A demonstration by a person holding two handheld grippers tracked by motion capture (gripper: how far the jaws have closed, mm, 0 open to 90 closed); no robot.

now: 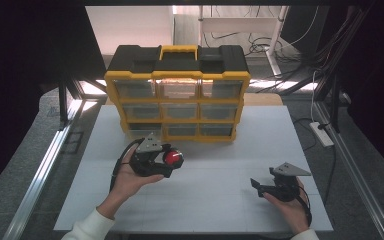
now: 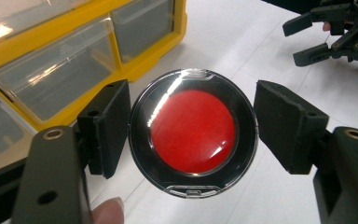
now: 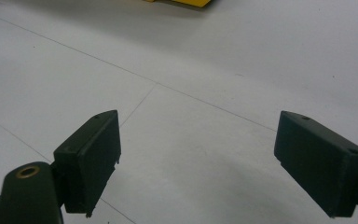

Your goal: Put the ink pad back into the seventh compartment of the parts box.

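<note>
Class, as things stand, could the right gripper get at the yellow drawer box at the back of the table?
Probably yes: the right gripper is open and holds nothing, and bare table lies between it and the drawer box.

A lab or research workshop is on show here, set up as a recording station. A white table (image 1: pixel 200 200) is framed at nine and three o'clock by aluminium extrusion rails (image 1: pixel 45 165), the sort used for test rigs. Dark panels are seen closing off both sides. At twelve o'clock, bundles of black cables (image 1: pixel 275 50) are strewn over the floor beneath a white desk frame, and at three o'clock a white power strip (image 1: pixel 322 134) is laid on grey carpet. A yellow-and-black parts organiser (image 1: pixel 177 92) with clear drawers is stood at the table's far edge, a workshop staple. Nothing domestic is suggested by any of it.
</note>
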